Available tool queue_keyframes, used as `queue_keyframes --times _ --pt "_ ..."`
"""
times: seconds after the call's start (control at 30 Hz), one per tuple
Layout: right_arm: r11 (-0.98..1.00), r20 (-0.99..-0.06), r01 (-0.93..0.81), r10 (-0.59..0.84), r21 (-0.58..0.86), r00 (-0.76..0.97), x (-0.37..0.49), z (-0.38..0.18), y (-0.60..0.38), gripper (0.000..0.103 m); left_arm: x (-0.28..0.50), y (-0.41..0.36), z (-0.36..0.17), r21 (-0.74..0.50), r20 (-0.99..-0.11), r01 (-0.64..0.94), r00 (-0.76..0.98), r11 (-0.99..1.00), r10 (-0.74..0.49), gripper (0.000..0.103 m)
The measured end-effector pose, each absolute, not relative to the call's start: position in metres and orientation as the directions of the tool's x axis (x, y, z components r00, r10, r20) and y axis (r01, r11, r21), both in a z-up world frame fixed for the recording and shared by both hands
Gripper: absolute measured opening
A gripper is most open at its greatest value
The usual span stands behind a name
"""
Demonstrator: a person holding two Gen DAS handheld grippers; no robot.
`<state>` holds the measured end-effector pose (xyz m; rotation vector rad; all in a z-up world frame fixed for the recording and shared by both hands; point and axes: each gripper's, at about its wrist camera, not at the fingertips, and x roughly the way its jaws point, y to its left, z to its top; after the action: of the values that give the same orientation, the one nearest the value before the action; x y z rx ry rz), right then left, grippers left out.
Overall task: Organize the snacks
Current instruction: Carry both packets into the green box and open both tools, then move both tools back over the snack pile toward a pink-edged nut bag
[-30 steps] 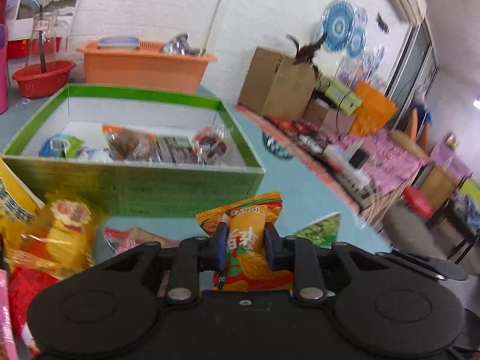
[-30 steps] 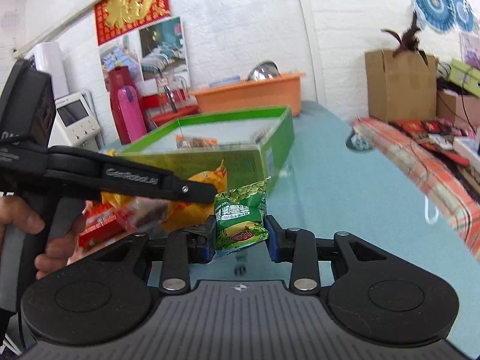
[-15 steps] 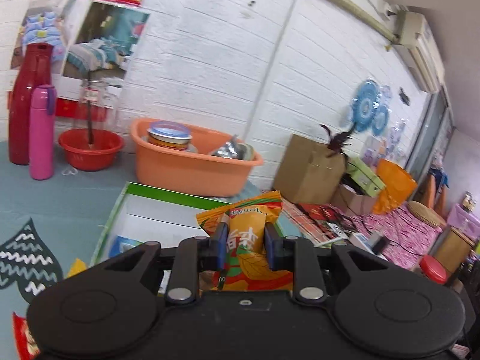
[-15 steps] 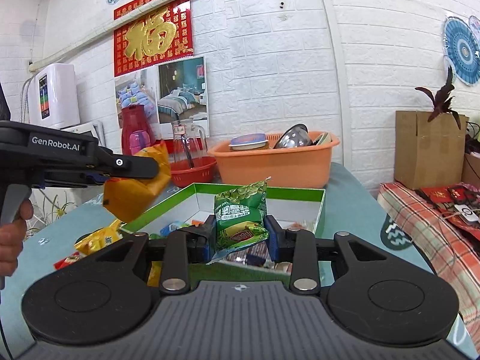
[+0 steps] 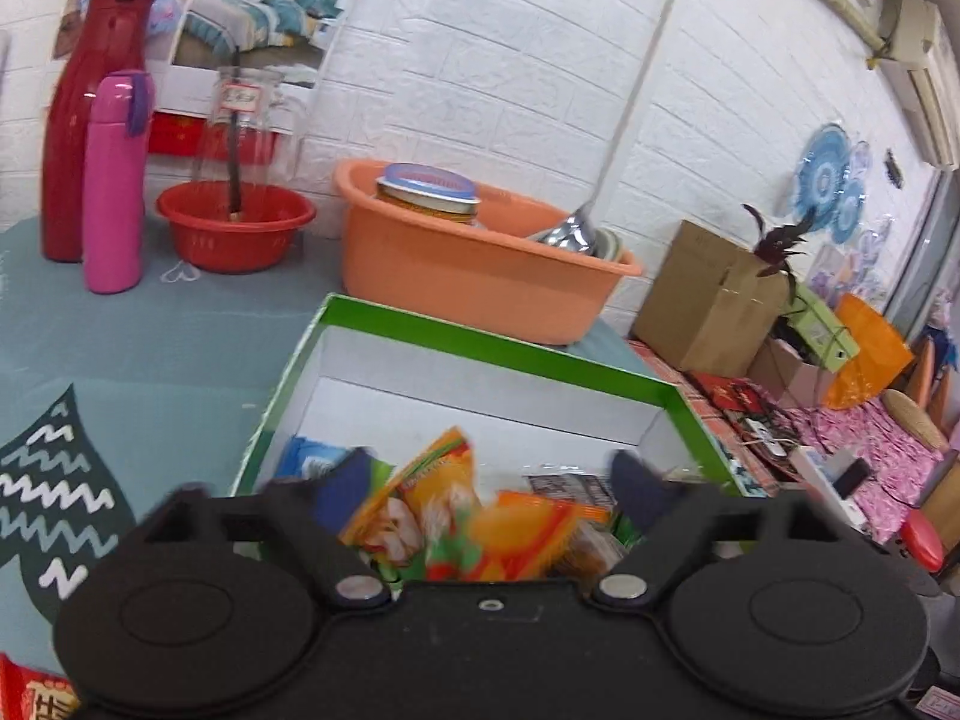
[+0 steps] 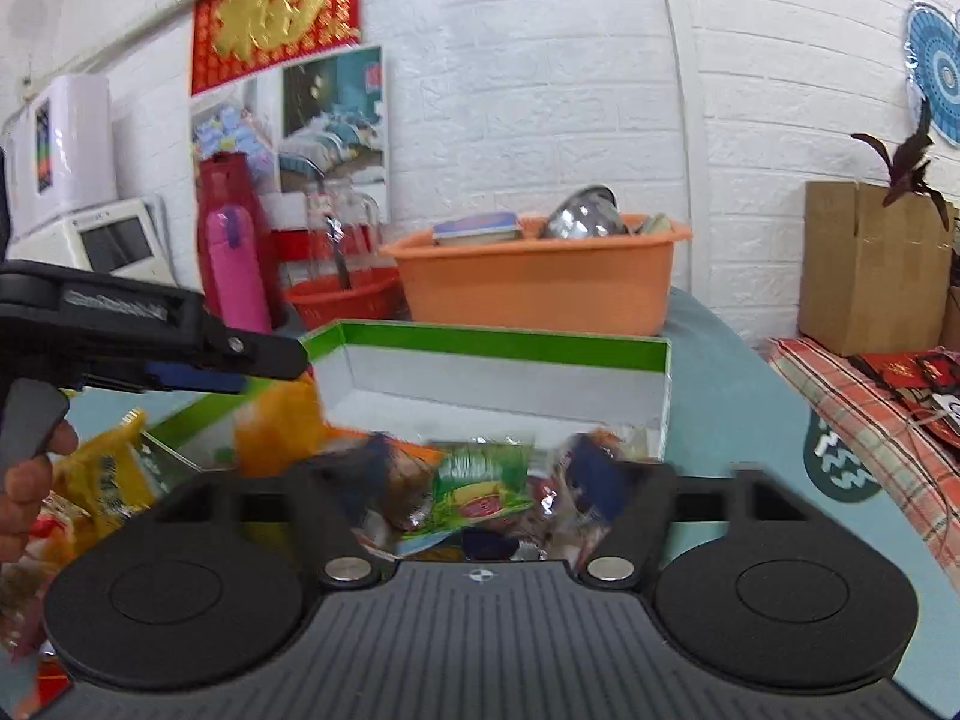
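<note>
Your left gripper (image 5: 486,480) jaws opening now, orange snack pack (image 5: 528,534) loose between them, no pinch anymore, dropping into green box (image 5: 498,348). Same on right gripper (image 6: 480,474): jaws opening, green snack pack (image 6: 480,492) free, falling onto pile in box. Half a second ago both were clamped. So two more filed. Leftover packs (image 6: 102,480) outside box, left. Orange basin (image 6: 540,282) beyond.

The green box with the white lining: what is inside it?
The green box holds loose snack packets: an orange packet, a green packet, a blue one. Its near part is hidden behind the grippers.
</note>
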<state>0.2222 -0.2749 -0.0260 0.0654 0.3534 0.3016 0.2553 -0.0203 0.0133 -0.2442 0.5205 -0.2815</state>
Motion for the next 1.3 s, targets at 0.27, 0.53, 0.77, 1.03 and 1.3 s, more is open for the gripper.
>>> queue_keyframes --times 0.27,0.53,0.77,1.03,1.3 --pt "0.951 -0.278 -0.283 0.307 0.122 0.91 0.194 -0.005 -0.28 0.103 0.223 -0.015 0.041 -0.321 -0.412 0.214 0.845 0.923 -0.34 0.103" --pt "0.945 -0.193 -0.308 0.325 0.111 0.926 0.126 0.024 -0.278 0.103 0.144 -0.012 0.069 -0.293 -0.327 0.238 0.885 0.926 -0.331 0.103" --pt "0.927 -0.218 -0.344 0.37 0.149 0.903 0.089 0.016 -0.271 0.103 0.084 0.001 0.044 -0.309 -0.34 0.204 0.889 0.929 -0.308 0.103" --pt "0.862 -0.333 -0.464 0.507 0.205 0.795 0.066 -0.013 -0.236 0.103 0.052 0.035 -0.006 -0.365 -0.458 0.065 0.856 0.929 -0.24 0.103" --pt "0.809 -0.407 -0.551 0.583 0.205 0.703 0.06 -0.025 -0.191 0.103 0.051 0.074 -0.018 -0.388 -0.447 0.006 0.873 0.922 -0.194 0.103"
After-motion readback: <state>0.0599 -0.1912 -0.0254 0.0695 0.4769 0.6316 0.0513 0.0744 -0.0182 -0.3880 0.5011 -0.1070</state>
